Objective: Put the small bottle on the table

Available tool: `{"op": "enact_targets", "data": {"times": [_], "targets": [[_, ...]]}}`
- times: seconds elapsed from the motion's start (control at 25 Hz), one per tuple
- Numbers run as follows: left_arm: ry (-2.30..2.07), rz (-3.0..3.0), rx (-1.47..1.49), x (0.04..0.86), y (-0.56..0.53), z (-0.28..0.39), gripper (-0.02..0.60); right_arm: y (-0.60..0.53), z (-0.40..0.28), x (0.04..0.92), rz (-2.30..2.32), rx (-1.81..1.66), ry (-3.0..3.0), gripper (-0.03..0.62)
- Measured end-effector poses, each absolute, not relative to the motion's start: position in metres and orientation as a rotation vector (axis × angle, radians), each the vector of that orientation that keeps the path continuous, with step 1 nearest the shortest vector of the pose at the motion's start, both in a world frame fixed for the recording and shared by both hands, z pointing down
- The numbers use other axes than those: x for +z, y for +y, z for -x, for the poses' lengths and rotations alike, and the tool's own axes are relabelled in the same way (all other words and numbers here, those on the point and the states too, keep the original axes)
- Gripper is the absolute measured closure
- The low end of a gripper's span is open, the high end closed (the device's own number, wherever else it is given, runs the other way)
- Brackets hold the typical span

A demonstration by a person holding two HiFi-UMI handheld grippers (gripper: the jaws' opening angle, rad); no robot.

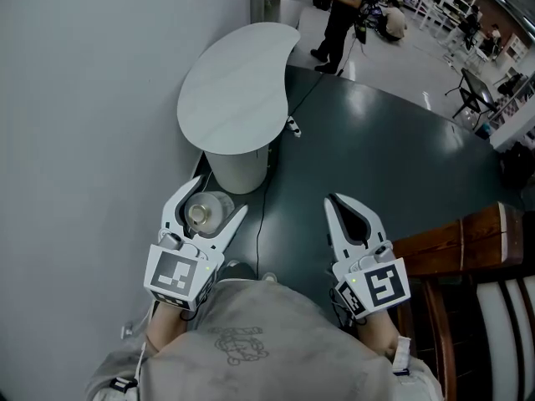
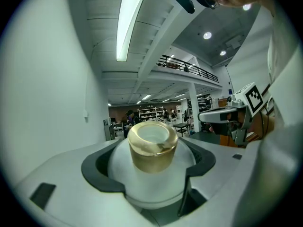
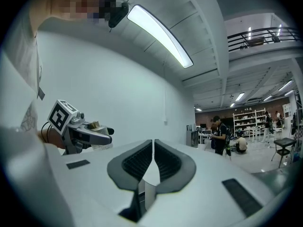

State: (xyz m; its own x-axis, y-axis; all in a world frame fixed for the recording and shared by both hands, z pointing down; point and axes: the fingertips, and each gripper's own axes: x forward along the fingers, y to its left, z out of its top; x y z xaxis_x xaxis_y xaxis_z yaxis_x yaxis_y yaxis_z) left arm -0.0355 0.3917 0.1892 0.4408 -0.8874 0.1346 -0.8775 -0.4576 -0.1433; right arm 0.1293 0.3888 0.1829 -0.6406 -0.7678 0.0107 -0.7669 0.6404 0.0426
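The bottle (image 2: 150,174) is clamped by its white body between the jaws of the left gripper (image 1: 220,196), with the gold cap (image 2: 152,148) facing that gripper's camera. It is held near the pedestal (image 1: 238,170) of the table (image 1: 238,82), not on the tabletop. The right gripper (image 1: 333,201) is closed and empty.

Bright, even light from ceiling strip light (image 2: 124,22); fisheye-warped, dark-vignetted edges.

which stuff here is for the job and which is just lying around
For the job:
small bottle, gripped in the left claw
white table

Just lying about:
right claw, shut and empty
wooden chair
cable on the floor
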Motion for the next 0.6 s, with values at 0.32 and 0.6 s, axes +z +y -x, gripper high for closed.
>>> {"op": "enact_targets", "data": {"times": [0.32, 0.6], "targets": [[1.611, 2.614, -0.287, 0.195, 0.379, 0.023, 0.249, 0.376, -0.140, 0.193, -1.312, -0.044, -2.833, 0.559], [1.624, 2.622, -0.292, 0.206, 0.359, 0.021, 0.249, 0.357, -0.141, 0.207, -1.309, -0.042, -2.825, 0.559]]}}
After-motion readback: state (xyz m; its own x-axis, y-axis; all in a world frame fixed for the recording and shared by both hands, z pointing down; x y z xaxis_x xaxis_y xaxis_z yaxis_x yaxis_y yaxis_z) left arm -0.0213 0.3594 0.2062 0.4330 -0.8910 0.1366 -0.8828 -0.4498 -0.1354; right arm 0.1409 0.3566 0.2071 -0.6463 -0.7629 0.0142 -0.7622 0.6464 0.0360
